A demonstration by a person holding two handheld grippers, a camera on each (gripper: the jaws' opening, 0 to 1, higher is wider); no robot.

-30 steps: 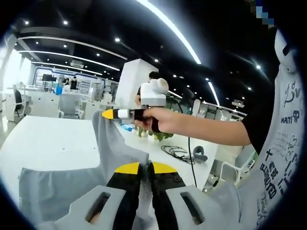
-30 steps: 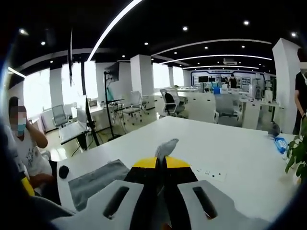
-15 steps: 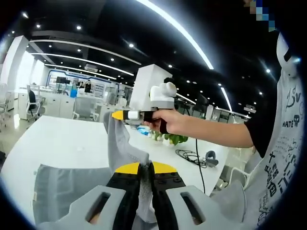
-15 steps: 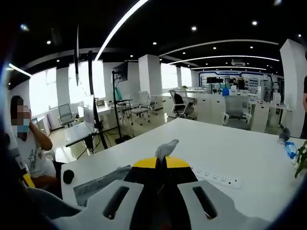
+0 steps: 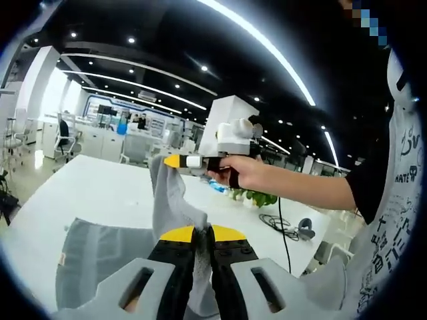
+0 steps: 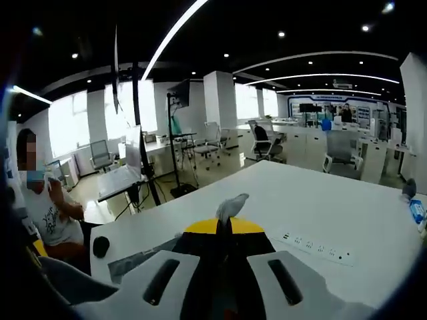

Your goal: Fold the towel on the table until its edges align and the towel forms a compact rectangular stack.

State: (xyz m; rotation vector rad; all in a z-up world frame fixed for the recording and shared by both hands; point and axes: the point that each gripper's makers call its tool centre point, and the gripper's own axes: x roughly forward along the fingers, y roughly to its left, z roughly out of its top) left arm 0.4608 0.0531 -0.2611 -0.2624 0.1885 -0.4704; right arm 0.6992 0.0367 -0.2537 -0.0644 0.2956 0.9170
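Left gripper (image 5: 202, 235): two black jaws with yellow tips, rising from a light grey housing with two slotted oval openings at 7 and 5 o'clock.

Right gripper (image 6: 224, 227): same build, black jaws, yellow tips, grey slotted housing; in the left gripper view (image 5: 175, 161) seen side-on, with a yellow tip, a white band, a black handle and a pale grey block on top.

Person: hand (image 5: 243, 173) at 1 o'clock; black short sleeve (image 5: 368, 183) at 3 o'clock; white shirt (image 5: 393, 220) with black printed lettering and doodles.
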